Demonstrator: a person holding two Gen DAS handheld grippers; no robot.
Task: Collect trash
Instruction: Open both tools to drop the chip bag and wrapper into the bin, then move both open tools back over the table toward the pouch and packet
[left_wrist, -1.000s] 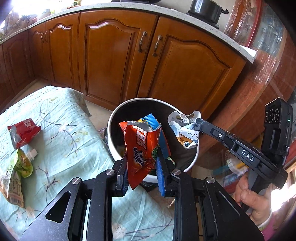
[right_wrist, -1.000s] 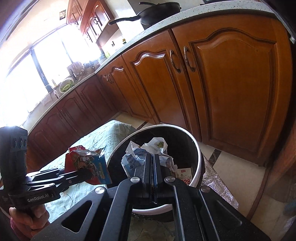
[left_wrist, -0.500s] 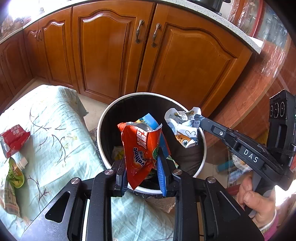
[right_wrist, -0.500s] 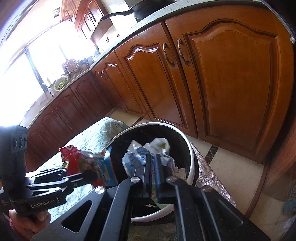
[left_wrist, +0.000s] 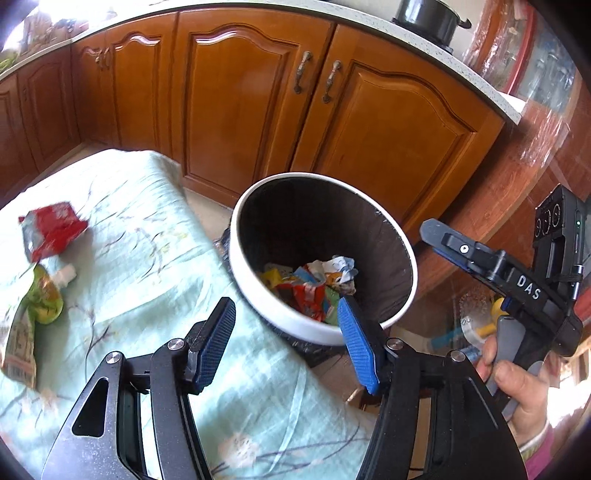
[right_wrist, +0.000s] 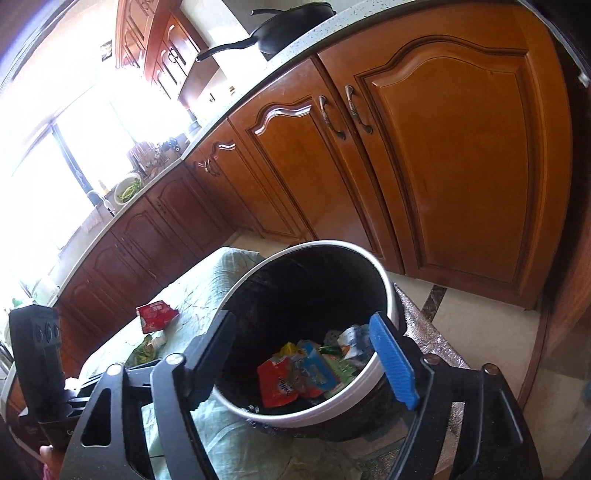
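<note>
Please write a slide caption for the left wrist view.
Open left hand-held gripper above bin holding wrappers; red packet on tablecloth.

The left wrist view looks forward and down along its own spread fingers from above the pale green floral-cloth tabletop (left_wrist: 147, 266), close to the round white-rimmed dark trash bin (left_wrist: 295, 325), facing the brown wooden cabinet doors (left_wrist: 388, 129); the right hand-held gripper (left_wrist: 439, 236) shows at its right edge; the right wrist view looks down from the bin's other side, equally near; both share the bin (right_wrist: 317, 410), cloth (right_wrist: 207, 291) and cabinets (right_wrist: 443, 147).
</note>
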